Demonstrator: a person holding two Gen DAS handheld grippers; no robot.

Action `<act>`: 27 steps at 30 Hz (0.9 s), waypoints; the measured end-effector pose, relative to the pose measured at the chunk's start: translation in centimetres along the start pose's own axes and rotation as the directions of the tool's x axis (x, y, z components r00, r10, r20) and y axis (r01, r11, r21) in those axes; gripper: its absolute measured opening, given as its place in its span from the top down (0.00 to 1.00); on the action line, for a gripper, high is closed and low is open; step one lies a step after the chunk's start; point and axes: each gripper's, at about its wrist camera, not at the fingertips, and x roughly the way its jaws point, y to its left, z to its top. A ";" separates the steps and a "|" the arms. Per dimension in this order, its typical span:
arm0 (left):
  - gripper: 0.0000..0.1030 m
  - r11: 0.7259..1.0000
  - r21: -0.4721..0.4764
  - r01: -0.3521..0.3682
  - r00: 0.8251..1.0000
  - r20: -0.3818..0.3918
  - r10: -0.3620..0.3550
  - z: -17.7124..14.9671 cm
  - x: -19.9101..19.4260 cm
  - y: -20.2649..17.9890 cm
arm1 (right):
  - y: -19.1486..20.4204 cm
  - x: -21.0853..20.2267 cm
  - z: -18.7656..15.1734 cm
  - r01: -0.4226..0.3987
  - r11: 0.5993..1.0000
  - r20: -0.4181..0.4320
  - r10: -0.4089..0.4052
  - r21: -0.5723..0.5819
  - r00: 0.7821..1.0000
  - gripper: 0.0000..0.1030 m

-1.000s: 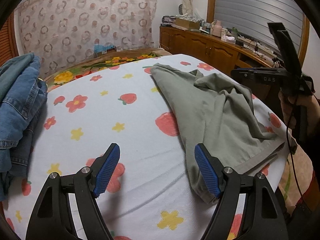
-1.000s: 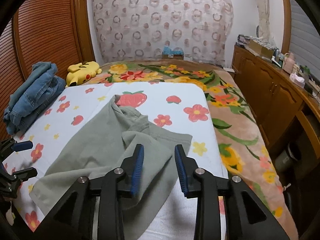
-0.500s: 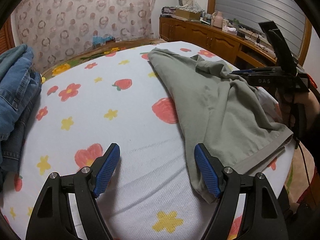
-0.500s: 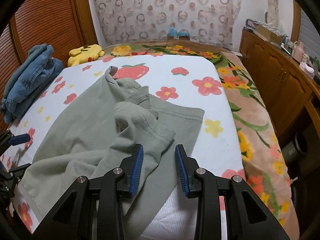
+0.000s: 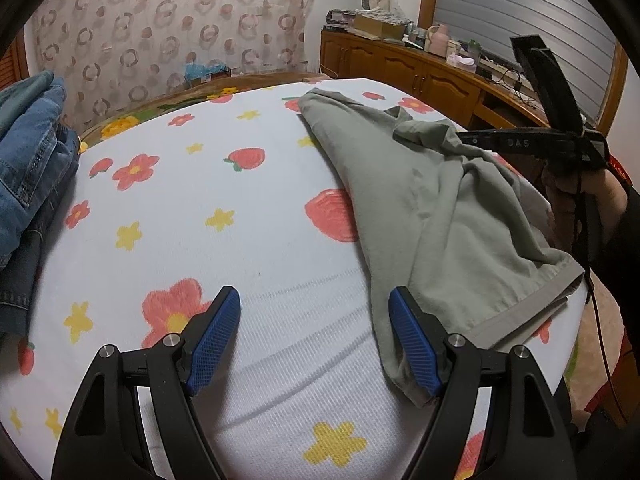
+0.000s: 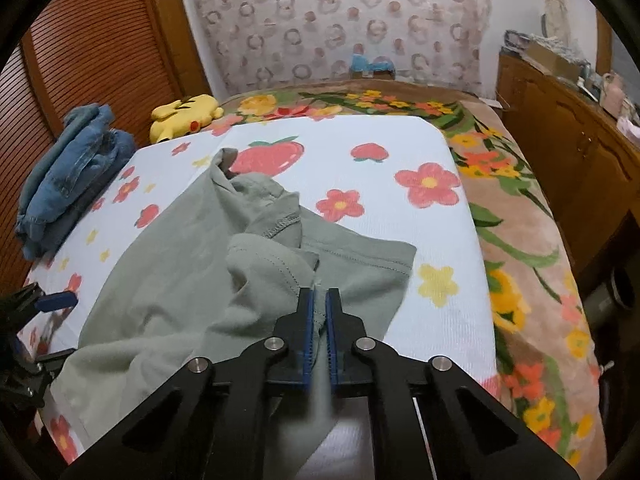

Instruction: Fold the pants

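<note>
Grey-green pants [image 6: 180,280] lie rumpled on the white flower-print sheet [image 6: 360,184]. In the right wrist view my right gripper [image 6: 320,300] is shut on a raised fold of the pants near their right edge. In the left wrist view the pants [image 5: 460,208] lie to the right, hem towards me. My left gripper [image 5: 314,320] is open and empty just above the sheet; its right finger [image 5: 416,348] touches the pants' near corner. The right gripper [image 5: 532,144] shows at far right, holding cloth.
A pile of blue jeans [image 6: 68,168] lies at the sheet's left edge, also in the left wrist view [image 5: 28,168]. A yellow plush toy [image 6: 184,114] lies behind it. A wooden cabinet [image 6: 572,140] stands right of the bed. A floral blanket [image 6: 520,248] covers the bed's right side.
My right gripper moved forward onto the pants and shut on a fold of them. My left gripper stayed open and shifted slightly along the sheet.
</note>
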 end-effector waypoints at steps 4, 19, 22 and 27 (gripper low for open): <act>0.24 1.000 -0.001 0.000 1.000 0.001 0.000 0.0 0.0 0.0 | -1.1 -1.8 0.4 0.063 0.998 0.075 -0.065 0.025 0.995 0.95; 0.24 1.000 -0.011 0.012 1.000 0.016 -0.012 0.0 -0.3 0.3 | -2.0 -3.5 -0.2 0.171 0.983 0.061 -0.175 0.068 0.983 0.82; 0.24 1.000 -0.012 0.017 0.999 0.027 -0.016 -0.1 -0.7 0.4 | -1.2 -5.3 -1.7 0.139 0.989 0.073 -0.142 0.047 0.987 0.75; 0.24 1.000 0.001 0.024 0.999 0.044 -0.024 0.3 -1.2 0.1 | 0.1 -7.0 -3.9 0.098 0.995 0.077 -0.098 0.008 0.992 0.70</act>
